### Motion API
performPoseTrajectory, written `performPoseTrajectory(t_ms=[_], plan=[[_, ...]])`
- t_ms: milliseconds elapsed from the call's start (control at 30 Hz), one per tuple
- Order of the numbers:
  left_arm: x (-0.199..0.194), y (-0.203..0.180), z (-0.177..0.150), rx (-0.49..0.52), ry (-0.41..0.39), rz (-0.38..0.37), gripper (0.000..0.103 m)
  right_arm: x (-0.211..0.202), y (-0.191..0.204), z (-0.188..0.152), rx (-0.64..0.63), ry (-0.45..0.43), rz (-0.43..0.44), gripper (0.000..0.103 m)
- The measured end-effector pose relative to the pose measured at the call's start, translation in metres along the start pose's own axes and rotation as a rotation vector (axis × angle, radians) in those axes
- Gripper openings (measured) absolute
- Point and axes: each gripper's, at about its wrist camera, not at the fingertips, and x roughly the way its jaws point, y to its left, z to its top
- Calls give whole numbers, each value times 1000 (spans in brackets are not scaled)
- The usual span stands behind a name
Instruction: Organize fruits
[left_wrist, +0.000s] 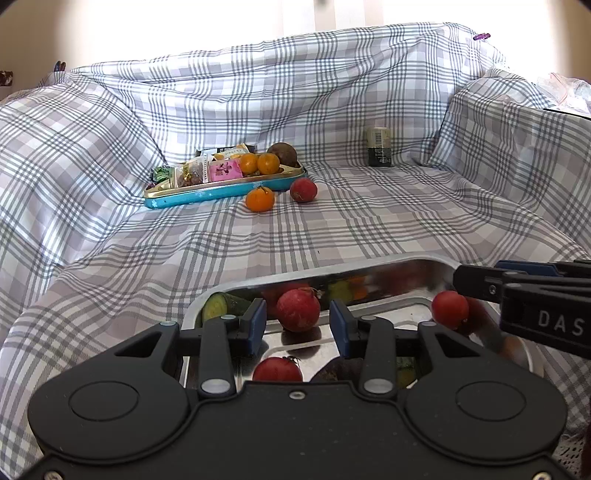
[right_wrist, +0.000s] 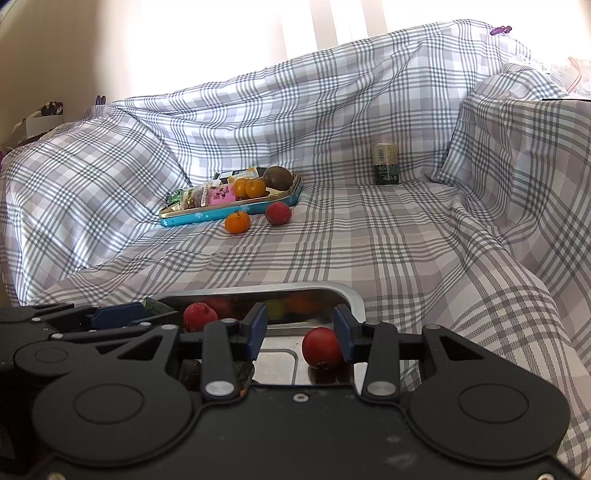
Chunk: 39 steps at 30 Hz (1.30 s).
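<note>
Both grippers, left (left_wrist: 297, 324) and right (right_wrist: 300, 330), hang spread over the steel tray (left_wrist: 332, 269), pinching nothing. An orange (left_wrist: 260, 199) and red fruit (left_wrist: 303, 190) lie far off at 12 o'clock beside the blue tin (left_wrist: 221, 188); round, either may roll from a careless pinch.

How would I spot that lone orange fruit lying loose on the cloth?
Find the blue tin tray of snacks far back on the checked cloth. Just in front of it two fruits lie loose. The mandarin is the left one, orange with a small green stem, beside a red fruit.
</note>
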Motion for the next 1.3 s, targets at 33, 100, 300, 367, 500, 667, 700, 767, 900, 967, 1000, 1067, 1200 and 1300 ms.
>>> performPoseTrajectory(t_ms=[33,100,300,367,500,667,700,767,900,967,1000,1067,1200,1300], plan=[[0,0,0,-3,1,1,48,0,0,0,0,0,0,42],[-2,1,-1,-8,0,3,48,0,0,0,1,0,0,42],[-4,4,-2,-33,0,13,48,0,0,0,0,1,-1,42],[-4,3,-2,-30,1,21,48,0,0,0,0,1,-1,42],[-4,0,-3,-12,7,31,48,0,0,0,0,1,-2,42],[-2,-2,-4,8,19,28,48,0,0,-1,0,1,-2,42],[-2,-2,-4,9,19,28,48,0,0,-1,0,1,-3,42],[-2,-2,-4,5,22,27,48,0,0,-1,1,2,-3,42],[-1,0,-3,-3,31,23,48,1,1,-1,0,2,-4,42],[-1,0,-3,-4,36,22,48,0,0,-1,0,3,-4,42],[-1,0,-3,-3,37,23,48,1,1,-1,0,3,-5,42],[0,0,-3,-1,40,21,48,0,1,0,0,3,-4,42],[0,0,-4,3,40,25,48,0,0,-2,-5,6,-7,42],[0,0,-4,3,41,30,48,1,1,-3,-10,9,-10,42]])
